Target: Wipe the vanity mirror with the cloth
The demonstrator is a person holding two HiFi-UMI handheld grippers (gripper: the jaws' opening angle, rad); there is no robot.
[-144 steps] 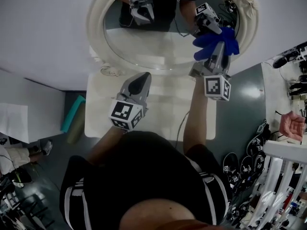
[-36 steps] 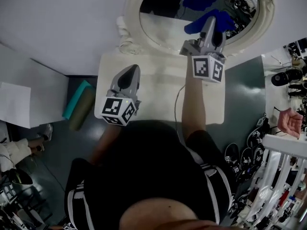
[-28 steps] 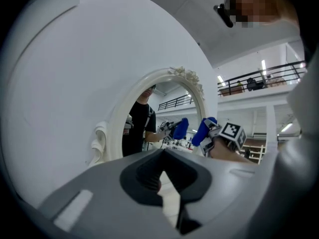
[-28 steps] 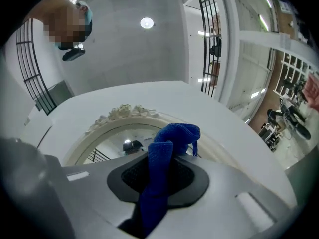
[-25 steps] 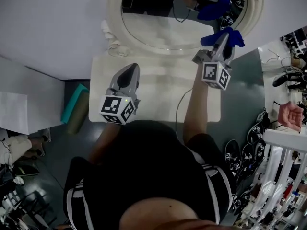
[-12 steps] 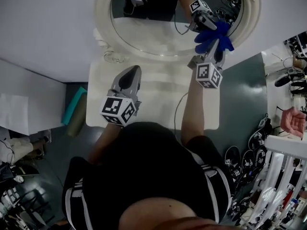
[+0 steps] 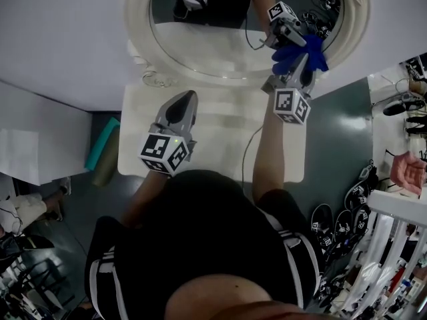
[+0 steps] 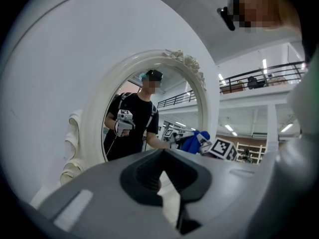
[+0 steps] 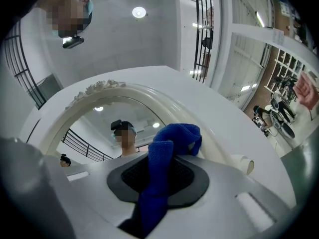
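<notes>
Over the near part of the white tabletop (image 7: 220, 149), the left gripper (image 7: 181, 104) is hovering with its jaws together on nothing, parked clear of the work (my reading). Farther out, on an outstretched arm, the right gripper (image 7: 301, 64) is pinching the blue cloth (image 7: 292, 53) tight, apparently holding it against the vanity mirror (image 7: 213, 42) at its lower right for wiping.

Ceiling lamps (image 9: 139, 12) are lighting everything softly; both gripper views are bulging at dark rims, with nearest parts blurring.
</notes>
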